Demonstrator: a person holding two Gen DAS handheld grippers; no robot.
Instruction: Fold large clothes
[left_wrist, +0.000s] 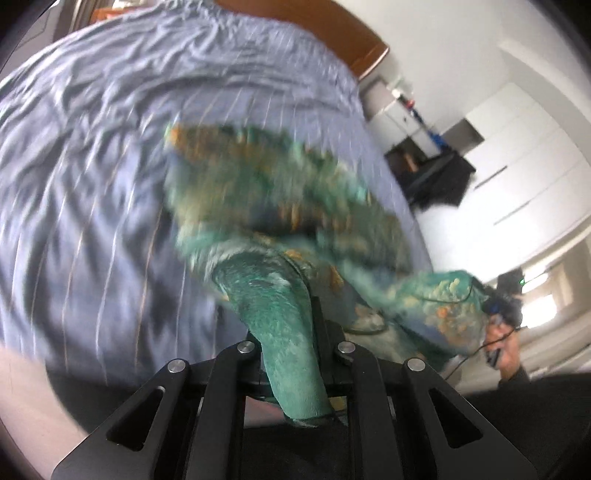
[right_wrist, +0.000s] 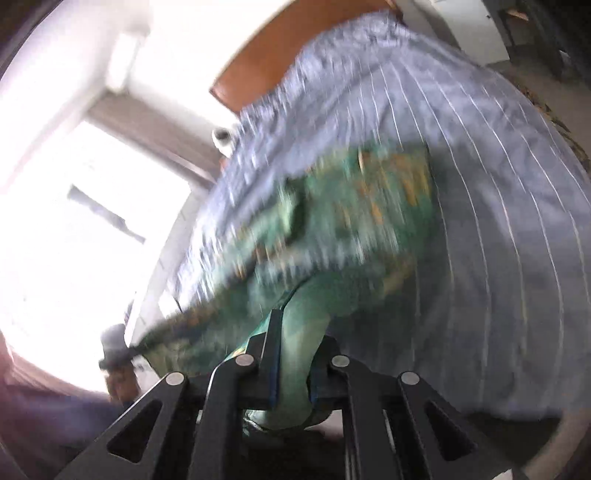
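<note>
On the left, I have the left gripper clenched on a bunched edge of the green patterned garment; the cloth runs down between the jaws toward the camera. The garment hangs above the blue striped bedcover, stretched rightward between the two tools, blurred in both views. To the right, I have the right gripper clamped on the opposite edge. I judge the two-point hold keeps the cloth spread and clear of the bed so it can be laid flat for folding. The wooden headboard lies at the far end.
</note>
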